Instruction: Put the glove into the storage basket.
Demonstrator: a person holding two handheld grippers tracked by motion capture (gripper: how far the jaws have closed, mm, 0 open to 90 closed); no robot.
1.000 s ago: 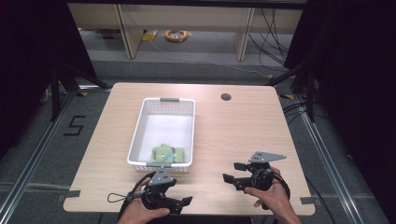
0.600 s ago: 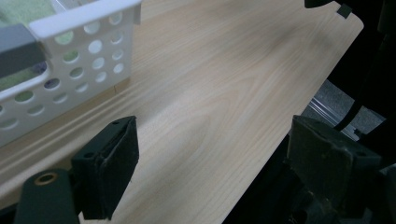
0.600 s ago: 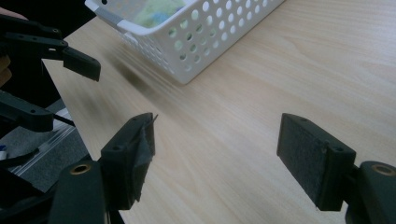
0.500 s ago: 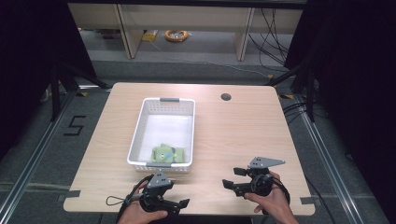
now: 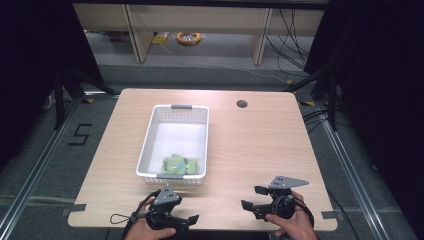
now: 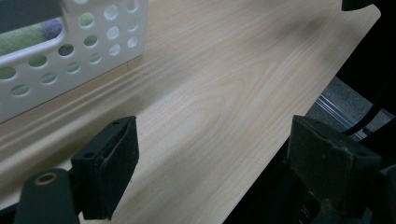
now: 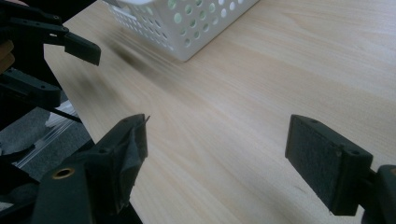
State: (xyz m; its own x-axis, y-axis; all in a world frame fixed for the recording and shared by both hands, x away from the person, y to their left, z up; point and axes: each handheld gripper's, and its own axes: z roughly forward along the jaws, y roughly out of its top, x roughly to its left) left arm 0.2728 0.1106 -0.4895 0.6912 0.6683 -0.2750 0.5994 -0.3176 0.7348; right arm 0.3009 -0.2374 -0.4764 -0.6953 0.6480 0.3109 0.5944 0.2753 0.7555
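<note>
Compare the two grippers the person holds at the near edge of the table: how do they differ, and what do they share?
The left gripper sits nearer the white basket; the right gripper is out on bare table. The left one's grey plate is small and tilted; the right one's is long and flat. Both are black, hand-held, open and holding nothing; the right gripper's jaws have just been opening.

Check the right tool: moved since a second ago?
Yes. The right tool has slid toward the table's near edge, farther from the white basket; its jaws have just been opening, nothing between them.

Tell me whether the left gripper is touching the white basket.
Apart. The high view shows bare table between the left gripper and the white basket; its jaws stand open and empty.
</note>
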